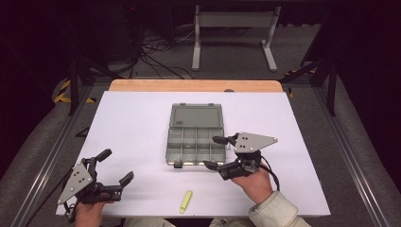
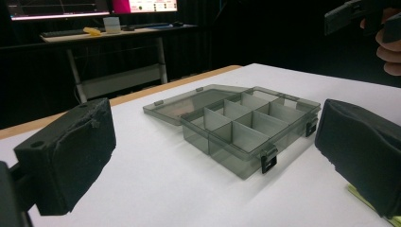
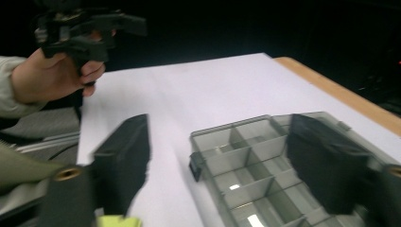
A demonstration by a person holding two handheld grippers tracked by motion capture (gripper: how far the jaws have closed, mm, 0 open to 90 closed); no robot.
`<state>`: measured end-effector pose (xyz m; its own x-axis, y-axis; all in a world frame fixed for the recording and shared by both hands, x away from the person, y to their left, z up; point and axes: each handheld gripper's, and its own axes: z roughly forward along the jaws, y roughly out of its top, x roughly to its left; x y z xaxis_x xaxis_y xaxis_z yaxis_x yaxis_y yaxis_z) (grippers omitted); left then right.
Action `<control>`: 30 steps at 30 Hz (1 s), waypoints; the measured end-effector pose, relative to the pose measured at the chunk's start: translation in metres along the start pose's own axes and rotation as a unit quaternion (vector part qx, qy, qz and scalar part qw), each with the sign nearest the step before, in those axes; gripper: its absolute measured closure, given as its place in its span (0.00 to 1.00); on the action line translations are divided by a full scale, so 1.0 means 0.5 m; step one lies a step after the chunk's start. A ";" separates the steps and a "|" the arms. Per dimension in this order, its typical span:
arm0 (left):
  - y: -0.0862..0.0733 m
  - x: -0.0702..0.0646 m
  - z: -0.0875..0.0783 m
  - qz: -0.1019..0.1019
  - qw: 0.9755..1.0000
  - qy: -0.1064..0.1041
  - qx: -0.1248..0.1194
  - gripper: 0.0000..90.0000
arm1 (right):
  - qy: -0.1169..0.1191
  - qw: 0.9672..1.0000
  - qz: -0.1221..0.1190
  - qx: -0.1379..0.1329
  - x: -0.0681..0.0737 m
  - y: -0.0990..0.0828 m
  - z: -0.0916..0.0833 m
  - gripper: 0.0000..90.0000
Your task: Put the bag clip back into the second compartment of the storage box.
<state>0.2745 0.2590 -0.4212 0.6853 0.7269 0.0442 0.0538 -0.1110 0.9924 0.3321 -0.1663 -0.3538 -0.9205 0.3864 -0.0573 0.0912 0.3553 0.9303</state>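
A smoky grey compartment box (image 1: 195, 144) lies open mid-table, its lid (image 1: 197, 116) folded flat toward the far side; its dividers show empty cells (image 2: 246, 123) (image 3: 246, 165). My right gripper (image 1: 213, 152) (image 3: 222, 165) hovers at the box's right front corner, pointing left, jaws open and spanning some cells with nothing pressed between them. At the near left edge of the table, my left gripper (image 1: 116, 165) (image 2: 213, 156) stands open and empty, aimed at the box. A yellow marker (image 1: 186, 201) (image 3: 118, 221) lies on the table near the front edge.
The white tabletop (image 1: 132, 123) ends in a wooden strip (image 1: 194, 85) at the far side. Beyond it stand a grey table frame (image 1: 234, 33) and floor cables (image 1: 156, 52). A desk with monitors (image 2: 94, 19) sits in the dark background.
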 end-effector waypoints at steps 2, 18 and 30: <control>0.000 0.000 0.000 0.000 1.000 0.000 0.000 0.00 | 0.012 1.000 -0.003 0.019 0.003 0.006 0.008 0.44; 0.000 0.000 0.001 0.003 1.000 -0.002 0.000 0.00 | 0.058 0.990 -0.031 0.128 0.030 0.017 0.075 1.00; 0.000 0.001 -0.001 0.002 1.000 -0.001 -0.002 0.00 | 0.088 0.980 -0.023 0.176 0.054 -0.018 0.140 1.00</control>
<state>0.2743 0.2596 -0.4211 0.6870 0.7251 0.0481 0.0485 -0.1118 0.9925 0.3331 -0.0998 -0.3893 -0.9754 0.2202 -0.0044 0.1439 0.6521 0.7444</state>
